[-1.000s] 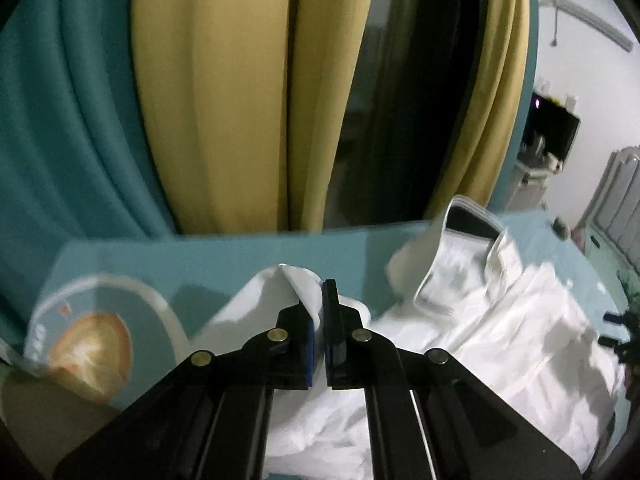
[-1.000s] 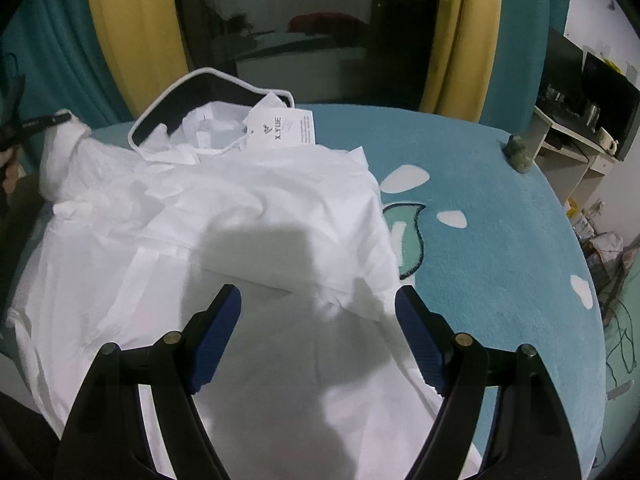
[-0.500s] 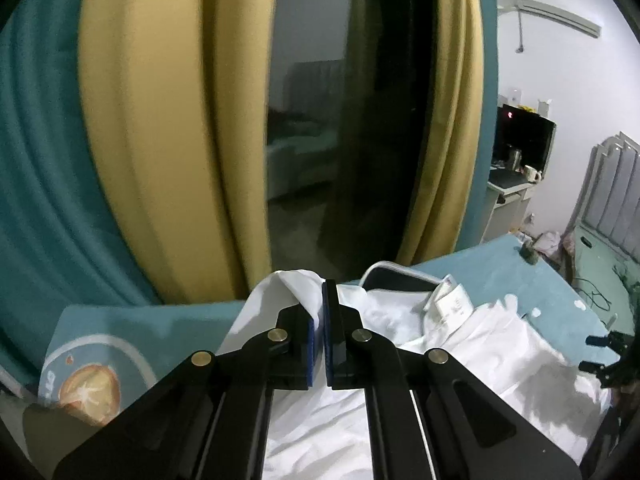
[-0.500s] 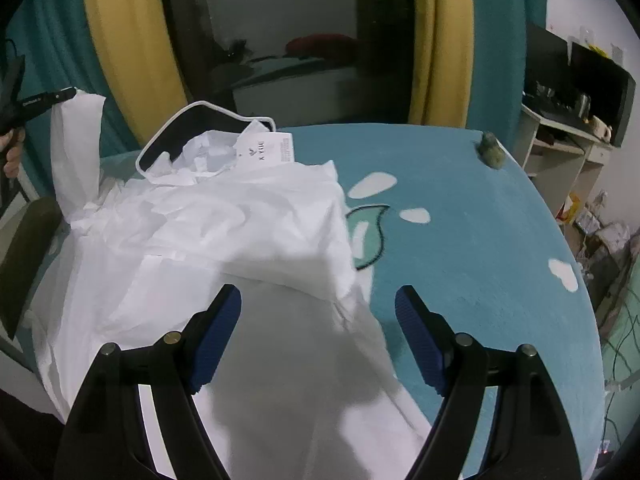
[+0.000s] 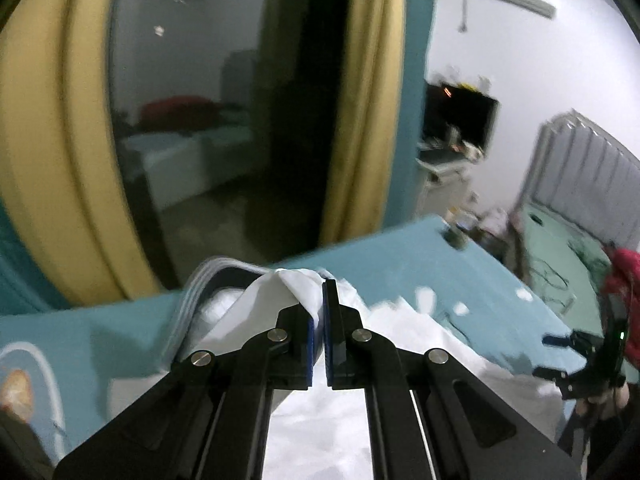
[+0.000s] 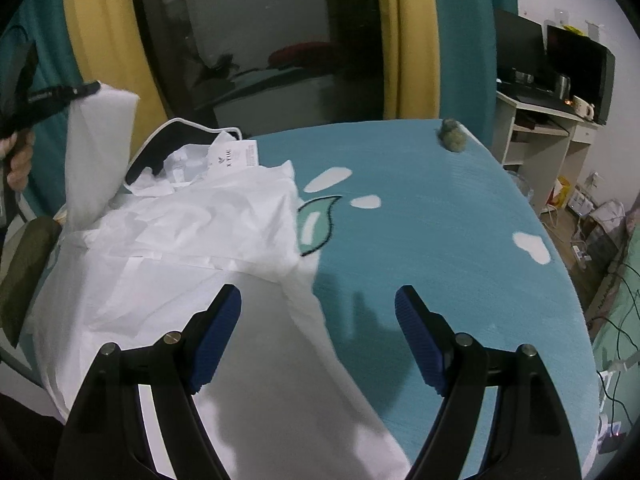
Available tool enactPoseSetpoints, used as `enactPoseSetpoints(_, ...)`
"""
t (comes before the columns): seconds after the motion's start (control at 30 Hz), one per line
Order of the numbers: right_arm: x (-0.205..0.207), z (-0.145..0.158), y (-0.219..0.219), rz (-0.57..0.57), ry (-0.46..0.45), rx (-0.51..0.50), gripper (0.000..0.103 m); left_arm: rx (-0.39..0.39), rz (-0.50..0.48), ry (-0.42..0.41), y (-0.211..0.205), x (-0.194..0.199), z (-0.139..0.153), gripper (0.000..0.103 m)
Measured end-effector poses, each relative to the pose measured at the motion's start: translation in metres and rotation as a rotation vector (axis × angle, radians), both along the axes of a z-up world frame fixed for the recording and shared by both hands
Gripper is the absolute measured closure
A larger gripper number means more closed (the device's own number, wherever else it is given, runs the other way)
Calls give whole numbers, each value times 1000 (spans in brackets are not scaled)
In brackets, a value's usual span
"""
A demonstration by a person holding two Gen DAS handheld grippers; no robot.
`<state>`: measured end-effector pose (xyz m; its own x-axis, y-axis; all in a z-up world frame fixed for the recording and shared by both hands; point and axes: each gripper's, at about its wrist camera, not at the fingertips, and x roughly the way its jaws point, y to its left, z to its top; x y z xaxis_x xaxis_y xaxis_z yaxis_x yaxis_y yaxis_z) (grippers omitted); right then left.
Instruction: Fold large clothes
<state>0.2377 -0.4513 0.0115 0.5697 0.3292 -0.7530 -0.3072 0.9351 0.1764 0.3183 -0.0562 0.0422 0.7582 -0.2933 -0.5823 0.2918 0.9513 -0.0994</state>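
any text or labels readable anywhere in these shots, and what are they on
"X YIE" or close to it, dark letters under a small logo on the white tag at the collar of the white garment; the last letters are uncertain.
Fine print on the right half of the same tag: too small to read.
Left wrist view: too blurred, nothing legible.

Bed right of shirt bare, passable; only small grey lump near far corner. Left side crowded by lifted sleeve. Curtains, window behind bed's far edge.
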Motion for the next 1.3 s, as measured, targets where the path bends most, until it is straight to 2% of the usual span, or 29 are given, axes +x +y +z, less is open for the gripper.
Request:
enactPoseSetpoints(0.07, -1, -1, -6, -11, 4, -1, 24, -12, -51, 72, -21, 4, -24, 99)
enactPoseSetpoints(0.1, -1, -2, -9, -17, 8, -3, 24, -14, -69, 135, -32, 8, -46, 99)
enactPoseSetpoints(0.23, -3, -4, -13, -24, 23, -12, 24, -1, -89, 277, -52, 15, -105, 99)
enactPoseSetpoints(0.33, -3, -4, -13, -21, 33, -20, 24, -1, -65, 327, -41, 9, -132, 98)
enactPoseSetpoints(0.43, -2, -4, -5, -3, 37, -39, 24, -4, -30, 317, -16, -7, -131, 93)
enactPoseSetpoints(0.47, 1, -4, 1, 6, 38, -47, 24, -5, -16, 304, -8, -14, -125, 79)
enactPoseSetpoints(0.5, 4, -4, 8, 16, 39, -56, 24, -28, -9, 277, 9, -23, -115, 52)
enactPoseSetpoints(0.53, 8, -3, 18, 34, 38, -64, 24, -51, -5, 260, 21, -29, -109, 31)
enactPoseSetpoints(0.63, 21, 2, 56, 95, 27, -72, 24, -110, 25, 212, 64, -45, -87, 29)
enactPoseSetpoints(0.77, 38, 10, 131, 229, 3, -76, 24, -50, 91, 155, 108, -62, -73, 29)
enactPoseSetpoints(0.83, 45, 11, 171, 303, -2, -76, 24, -13, 160, 159, 137, -68, -79, 29)
enactPoseSetpoints(0.93, 57, 5, 225, 379, 5, -101, 24, -18, 241, 187, 180, -70, -99, 29)
enactPoseSetpoints(1.0, 64, -1, 259, 431, 17, -120, 24, -38, 278, 261, 205, -63, -121, 29)
enactPoseSetpoints(1.13, 74, -17, 310, 495, 19, -220, 25, -31, 277, 312, 220, -56, -144, 29)
enactPoseSetpoints(1.2, 83, -34, 324, 494, 42, -304, 59, -35, 280, 339, 222, -52, -152, 29)
enactPoseSetpoints(1.23, 89, -40, 325, 493, 64, -316, 88, -34, 275, 353, 222, -49, -156, 29)
enactPoseSetpoints(1.27, 93, -43, 323, 495, 80, -312, 98, -27, 270, 361, 223, -49, -160, 29)
enactPoseSetpoints(1.3, 98, -42, 318, 488, 75, -293, 99, -14, 266, 372, 223, -47, -165, 29)
